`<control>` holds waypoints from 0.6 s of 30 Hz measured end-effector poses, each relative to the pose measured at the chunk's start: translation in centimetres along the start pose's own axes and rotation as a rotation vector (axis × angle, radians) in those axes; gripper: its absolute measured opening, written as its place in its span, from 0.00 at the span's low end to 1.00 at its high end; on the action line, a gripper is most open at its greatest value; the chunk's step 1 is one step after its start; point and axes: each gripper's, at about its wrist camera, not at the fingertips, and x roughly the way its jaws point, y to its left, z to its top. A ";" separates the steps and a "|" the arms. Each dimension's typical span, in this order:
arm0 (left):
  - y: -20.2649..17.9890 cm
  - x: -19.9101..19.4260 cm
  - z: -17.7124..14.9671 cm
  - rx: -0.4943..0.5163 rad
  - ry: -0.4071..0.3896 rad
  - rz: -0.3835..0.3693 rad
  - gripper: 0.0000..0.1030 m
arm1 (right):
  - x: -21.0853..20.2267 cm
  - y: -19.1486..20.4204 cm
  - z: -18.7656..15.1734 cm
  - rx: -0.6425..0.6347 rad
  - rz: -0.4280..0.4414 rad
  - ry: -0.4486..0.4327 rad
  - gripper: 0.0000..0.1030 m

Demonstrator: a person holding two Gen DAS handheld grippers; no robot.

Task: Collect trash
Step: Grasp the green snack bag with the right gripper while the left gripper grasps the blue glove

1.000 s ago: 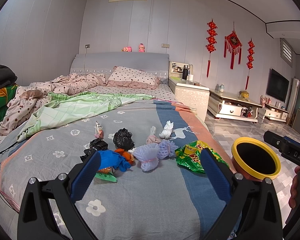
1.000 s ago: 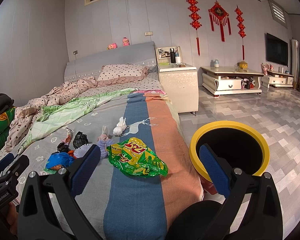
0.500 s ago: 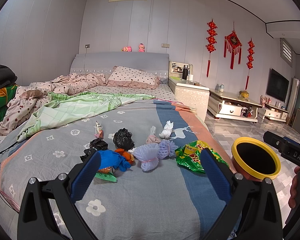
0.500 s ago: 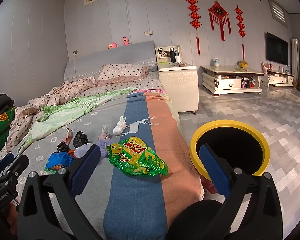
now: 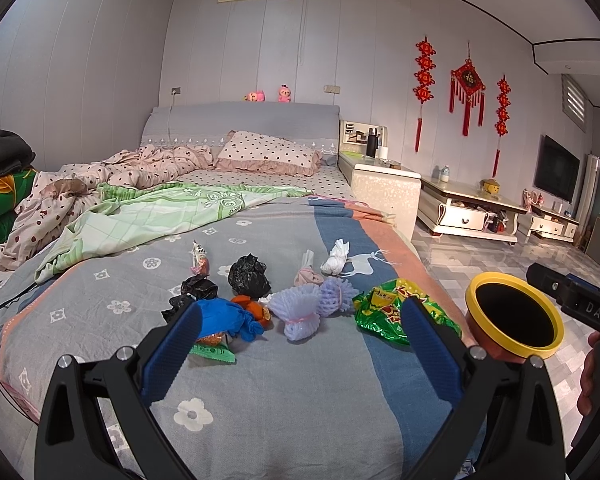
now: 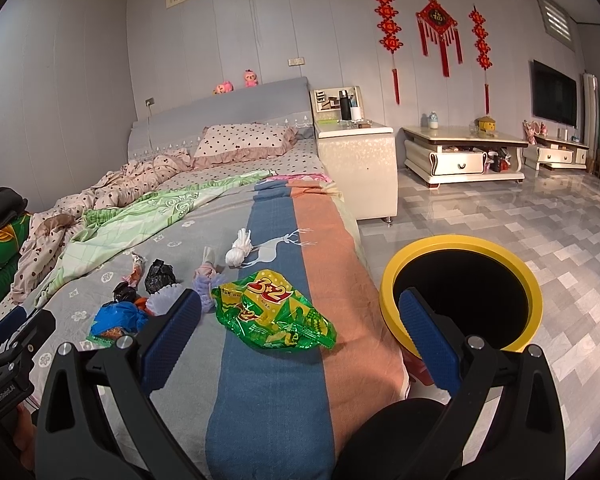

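The left gripper (image 5: pixel 300 332), its two blue-padded fingers spread wide and holding nothing, hangs above the foot of the bed's grey flower-printed cover (image 5: pixel 260 392). The right gripper (image 6: pixel 300 320) is equally wide open and empty, poised over the bed's right edge with one finger in front of the bin.

Ahead of them the trash lies in a loose cluster on the cover. Counted from the left wrist view: two crumpled black plastic bags (image 5: pixel 249 275), two pale purple foam fruit nets (image 5: pixel 296 312), one blue plastic bag (image 5: pixel 228 318), one orange scrap (image 5: pixel 252 306) touching it, one flat green wrapper (image 5: pixel 212 353) at the near side, one small printed candy wrapper (image 5: pixel 200 261), one pinkish twisted wad (image 5: pixel 307 274), and one white knotted tissue (image 5: pixel 334 258). Nearest the bed's right edge sits one large crinkled green foil snack bag (image 6: pixel 274 316) with red and yellow print reading "3+2", lying flat on the blue stripe.

One round black bin with a yellow rim (image 6: pixel 460 296) stands on the tiled floor (image 6: pixel 540 220) just beside the bed.
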 end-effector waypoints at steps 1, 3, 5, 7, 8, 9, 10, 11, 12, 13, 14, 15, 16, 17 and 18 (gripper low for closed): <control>0.1 0.1 0.0 0.002 0.005 0.004 0.93 | 0.3 -0.1 0.1 0.002 0.000 0.008 0.92; 0.2 0.3 0.1 0.005 0.013 0.010 0.93 | 1.4 -0.4 0.5 -0.002 0.002 0.028 0.92; 0.5 0.9 0.2 0.013 0.036 0.023 0.93 | 3.0 -1.0 1.1 -0.007 0.007 0.063 0.92; 1.0 1.5 0.4 0.018 0.061 0.033 0.93 | 4.5 -1.3 1.4 -0.017 0.006 0.093 0.92; 1.5 2.0 0.5 0.019 0.079 0.041 0.93 | 5.3 -1.4 1.5 -0.027 0.003 0.106 0.92; 2.0 2.5 0.5 0.021 0.095 0.049 0.93 | 6.1 -1.6 1.6 -0.037 -0.001 0.119 0.92; 2.5 3.1 0.4 0.026 0.111 0.058 0.93 | 6.9 -1.6 1.7 -0.046 -0.003 0.130 0.92; 3.0 3.6 0.3 0.029 0.129 0.066 0.93 | 7.7 -1.6 1.7 -0.056 -0.005 0.139 0.92; 3.6 4.2 0.2 0.030 0.147 0.067 0.93 | 8.5 -1.5 1.7 -0.063 0.001 0.153 0.92; 4.4 5.0 0.0 0.027 0.177 0.067 0.93 | 9.3 -1.5 1.7 -0.063 0.021 0.174 0.92; 5.0 5.5 -0.2 0.021 0.200 0.065 0.93 | 10.2 -1.4 1.7 -0.060 0.042 0.199 0.92; 5.7 6.1 -0.4 0.010 0.229 0.060 0.93 | 11.2 -1.4 1.7 -0.061 0.053 0.220 0.92; 6.4 6.6 -0.7 -0.001 0.252 0.056 0.93 | 12.1 -1.2 1.6 -0.070 0.060 0.240 0.92; 7.4 7.2 -0.9 -0.020 0.279 0.053 0.93 | 12.7 -0.8 1.5 -0.081 0.066 0.254 0.92; 8.2 7.8 -1.1 -0.038 0.294 0.052 0.93 | 13.5 -0.3 1.3 -0.100 0.076 0.268 0.92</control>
